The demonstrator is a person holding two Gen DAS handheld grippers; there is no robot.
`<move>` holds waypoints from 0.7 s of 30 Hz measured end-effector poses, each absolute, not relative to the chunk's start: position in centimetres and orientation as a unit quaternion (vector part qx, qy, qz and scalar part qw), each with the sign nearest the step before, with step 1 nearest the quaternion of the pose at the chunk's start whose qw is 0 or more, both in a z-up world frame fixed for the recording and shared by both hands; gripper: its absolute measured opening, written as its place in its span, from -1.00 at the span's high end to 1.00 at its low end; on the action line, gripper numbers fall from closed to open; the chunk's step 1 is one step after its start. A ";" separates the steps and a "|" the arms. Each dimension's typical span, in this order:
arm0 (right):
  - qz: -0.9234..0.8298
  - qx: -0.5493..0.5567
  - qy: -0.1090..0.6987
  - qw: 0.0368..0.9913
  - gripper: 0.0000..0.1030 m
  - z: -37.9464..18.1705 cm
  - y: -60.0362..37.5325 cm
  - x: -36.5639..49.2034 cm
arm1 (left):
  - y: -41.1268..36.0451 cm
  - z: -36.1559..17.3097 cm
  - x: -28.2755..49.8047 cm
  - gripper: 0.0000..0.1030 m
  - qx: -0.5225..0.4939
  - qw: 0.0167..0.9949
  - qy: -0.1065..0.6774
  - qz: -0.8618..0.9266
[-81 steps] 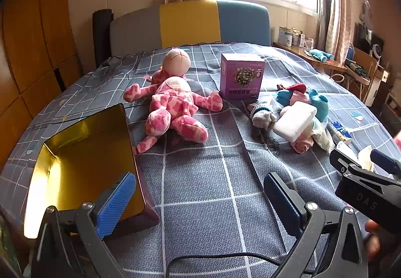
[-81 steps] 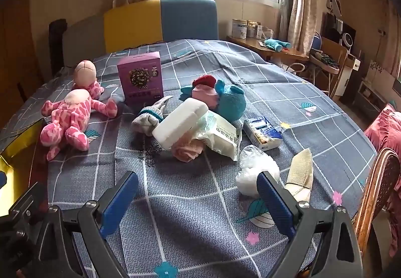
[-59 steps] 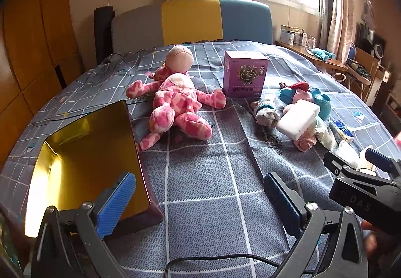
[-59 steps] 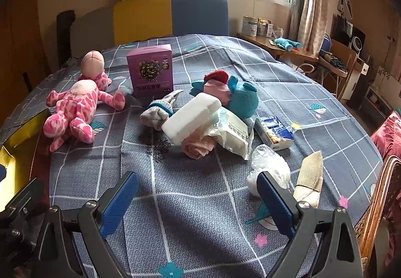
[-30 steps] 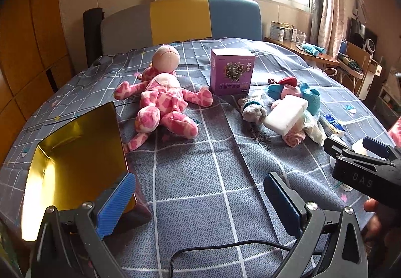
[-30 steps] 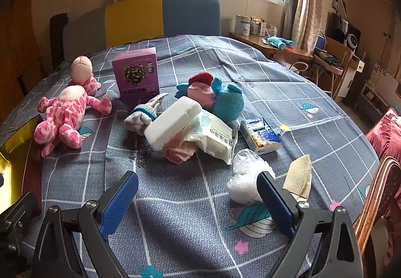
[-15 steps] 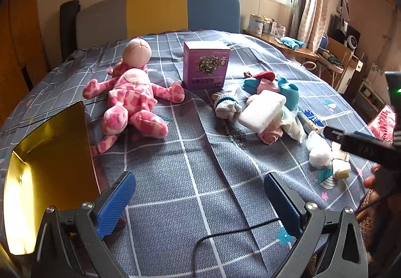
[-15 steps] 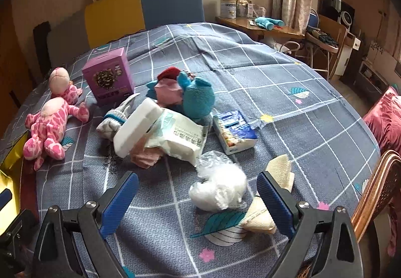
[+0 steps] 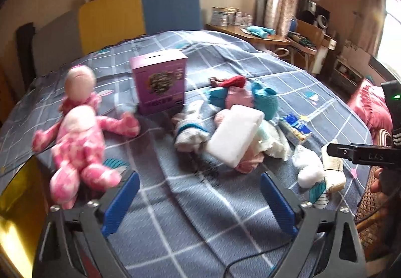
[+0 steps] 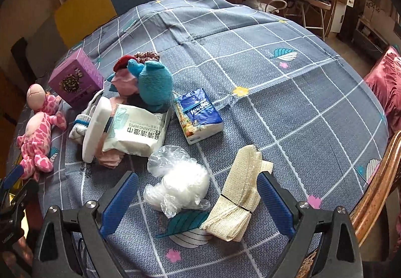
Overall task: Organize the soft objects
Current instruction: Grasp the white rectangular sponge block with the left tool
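Left tool: jaws wide but closing, nothing between them; bare bedspread under the gap.
Right tool: jaws spread, pinching nothing; angled steeply down at the bed.
Between right tool's pads: clear plastic bag of white fluff, just ahead of the left pad; cream mesh cloth, folded, against the right pad, contact cannot be told.
Ahead of right tool: blue tissue pack; wet wipes pack, white sponge block leaning on its left edge.
Beyond those: teal plush touching pink and red fabric pieces.
Far left of right tool: purple box, tilted in this view; pink spotted doll lying flat.
Left of left tool: gold tin, open, at the bed's edge.
Left view: blurred.
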State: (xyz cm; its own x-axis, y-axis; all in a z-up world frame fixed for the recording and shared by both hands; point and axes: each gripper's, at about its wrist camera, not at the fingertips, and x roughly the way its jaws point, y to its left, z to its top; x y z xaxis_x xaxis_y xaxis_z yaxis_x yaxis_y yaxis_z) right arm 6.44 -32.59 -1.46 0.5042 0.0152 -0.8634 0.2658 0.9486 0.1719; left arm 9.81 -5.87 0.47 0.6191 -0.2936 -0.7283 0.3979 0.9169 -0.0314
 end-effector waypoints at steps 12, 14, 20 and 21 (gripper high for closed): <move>-0.036 0.202 0.489 0.848 -0.89 -1.7 -33.5 6.5 | -11.8 -2.8 18.0 -0.75 0.092 0.859 0.419 -0.278; -0.035 0.208 0.490 0.846 -0.89 -1.8 -33.6 6.5 | -12.4 -3.6 19.0 -0.75 0.090 0.854 0.426 -0.285; -0.035 0.217 0.493 0.842 -0.89 -1.9 -33.9 6.6 | -13.3 -5.2 20.0 -0.11 0.068 0.836 0.448 -0.311; -0.035 0.215 0.494 0.842 -0.89 -1.9 -33.8 6.6 | -13.2 -5.1 19.8 -0.09 0.066 0.838 0.443 -0.312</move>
State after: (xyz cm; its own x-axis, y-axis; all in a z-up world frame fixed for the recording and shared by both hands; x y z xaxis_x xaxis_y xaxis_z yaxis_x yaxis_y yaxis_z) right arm 6.62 -33.82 -1.93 0.5097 0.1526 -0.8467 0.2716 0.9053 0.3266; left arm 19.80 -13.23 -5.08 0.4136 -0.4645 -0.7831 0.5810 0.7969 -0.1658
